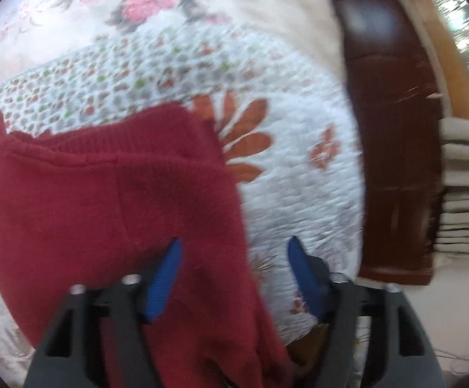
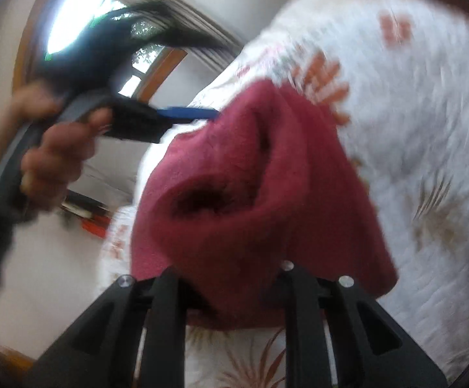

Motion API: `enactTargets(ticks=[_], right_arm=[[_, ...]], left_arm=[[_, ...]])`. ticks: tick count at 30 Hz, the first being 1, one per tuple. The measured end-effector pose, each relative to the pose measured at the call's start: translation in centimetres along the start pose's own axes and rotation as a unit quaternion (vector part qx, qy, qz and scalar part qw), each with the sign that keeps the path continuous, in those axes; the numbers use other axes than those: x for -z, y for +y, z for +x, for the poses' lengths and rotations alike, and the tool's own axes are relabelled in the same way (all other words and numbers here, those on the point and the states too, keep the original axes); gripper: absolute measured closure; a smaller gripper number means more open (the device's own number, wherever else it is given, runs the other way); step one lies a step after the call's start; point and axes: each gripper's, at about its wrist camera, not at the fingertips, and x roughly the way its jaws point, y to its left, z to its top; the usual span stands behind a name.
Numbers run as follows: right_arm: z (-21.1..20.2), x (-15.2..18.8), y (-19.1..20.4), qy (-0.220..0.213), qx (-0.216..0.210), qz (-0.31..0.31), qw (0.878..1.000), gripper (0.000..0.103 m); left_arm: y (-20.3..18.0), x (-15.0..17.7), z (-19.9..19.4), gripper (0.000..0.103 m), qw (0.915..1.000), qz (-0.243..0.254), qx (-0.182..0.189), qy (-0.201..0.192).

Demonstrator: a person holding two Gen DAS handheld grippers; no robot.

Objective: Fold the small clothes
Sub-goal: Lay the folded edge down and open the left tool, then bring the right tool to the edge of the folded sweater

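A small dark red knit garment (image 1: 105, 194) lies on the quilted floral bedspread (image 1: 299, 177), its ribbed hem toward the far side. My left gripper (image 1: 236, 258) hovers open over the garment's right edge, with red fabric between and under its blue fingertips (image 1: 166, 278). In the right wrist view the same red garment (image 2: 250, 177) is bunched up and raised over my right gripper (image 2: 231, 242). It hides the fingertips, and the jaws appear closed on the fabric. A person's hand (image 2: 53, 152) holds the left gripper, whose blue finger (image 2: 186, 113) reaches the garment's far edge.
A dark wooden bed frame (image 1: 393, 129) borders the bedspread on the right. Beyond it stands a stack of folded pale cloths (image 1: 467, 187). A pink floral sheet (image 1: 137, 3) lies farther back. Windows (image 2: 72, 13) and pale floor (image 2: 56, 274) show past the bed's edge.
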Motion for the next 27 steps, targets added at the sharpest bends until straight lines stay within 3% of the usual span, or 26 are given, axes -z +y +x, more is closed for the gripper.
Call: enactTargets(ticks=[3,5,11,14,18,19,24,27], right_arm=[[-0.1,-0.3,-1.9,0.019,-0.052,0.032,0.998,0.070],[-0.7,-1.0,-2.8,0.024,-0.067,0.040,0.997,0.042],[-3.3,-4.8,-3.6,0.067,-0.120,0.013,0.990,0.031],[-2.9,-6.9,-3.7,0.115,-0.135,0.026,0.984,0.012],[0.2,-9.3,-3.2,0.188,-0.122,0.018,0.974,0.012],[1.3,-9.7,-3.1,0.208,-0.118,0.019,0.971,0.012],[4.5,-10.0,-2.2,0.252,-0.099,0.013,0.963,0.013],[5.2,-10.0,-1.2,0.264,-0.097,0.003,0.960,0.043]], left_arm=[[1.0,2.1,-3.2,0.026,0.9993,0.010,0.015,-0.033],[2.0,4.1,-5.0,0.025,0.9985,0.016,0.018,-0.048],[3.6,12.4,-8.7,0.024,0.9935,0.078,-0.011,-0.082],[1.4,17.9,-8.3,0.024,0.9760,0.184,-0.076,-0.090],[-1.3,22.5,-5.7,0.023,0.9452,0.281,-0.137,-0.094],[-2.0,23.3,-4.4,0.023,0.9328,0.305,-0.165,-0.100],[-3.0,22.9,-0.6,0.022,0.8996,0.330,-0.251,-0.139],[-3.2,22.3,1.3,0.022,0.8851,0.345,-0.279,-0.140]])
